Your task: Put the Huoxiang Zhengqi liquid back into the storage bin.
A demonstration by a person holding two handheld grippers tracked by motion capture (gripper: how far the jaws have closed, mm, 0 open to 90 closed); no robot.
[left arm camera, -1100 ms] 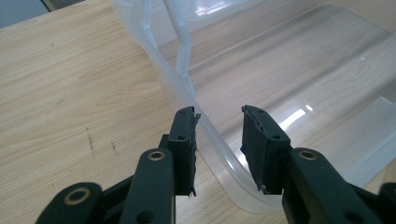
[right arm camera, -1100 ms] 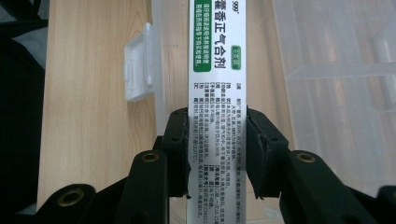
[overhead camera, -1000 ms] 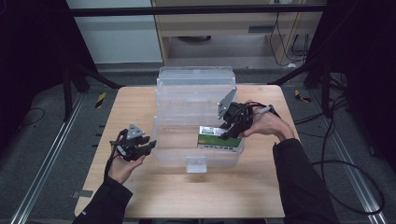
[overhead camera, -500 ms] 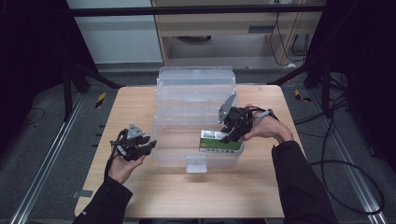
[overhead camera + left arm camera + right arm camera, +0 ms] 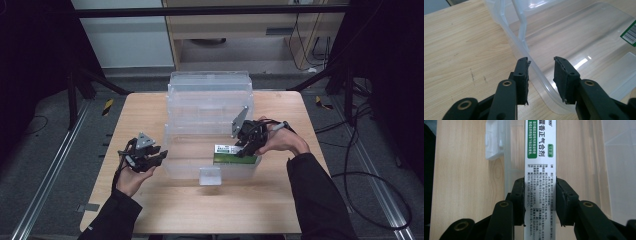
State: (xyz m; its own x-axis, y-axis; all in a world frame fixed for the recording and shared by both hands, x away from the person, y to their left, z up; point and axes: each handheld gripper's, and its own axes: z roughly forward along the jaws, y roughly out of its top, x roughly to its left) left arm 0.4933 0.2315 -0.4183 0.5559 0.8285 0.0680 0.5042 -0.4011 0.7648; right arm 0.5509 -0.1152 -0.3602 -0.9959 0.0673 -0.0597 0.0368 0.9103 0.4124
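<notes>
A clear plastic bin [image 5: 190,167] stands mid-table with its lid [image 5: 210,92] tilted up behind it. My right gripper [image 5: 246,145] is shut on a green and white medicine box [image 5: 227,152], held low inside the bin's front right corner. In the right gripper view the box [image 5: 540,150] runs lengthwise between the jaws of the right gripper [image 5: 540,182], printed white face up. My left gripper [image 5: 159,156] is at the bin's left wall. It [image 5: 541,67] is open, and the bin's rim [image 5: 524,47] passes between its fingers. A corner of the box [image 5: 630,32] shows at the far right.
The bin's front latch [image 5: 210,176] sticks out toward the near table edge. Bare wooden tabletop [image 5: 200,210] lies in front of and to both sides of the bin. Cabinets and cables are on the floor beyond the table.
My right gripper has lowered the box a little deeper into the bin's front right corner. The left gripper has stayed at the left wall.
</notes>
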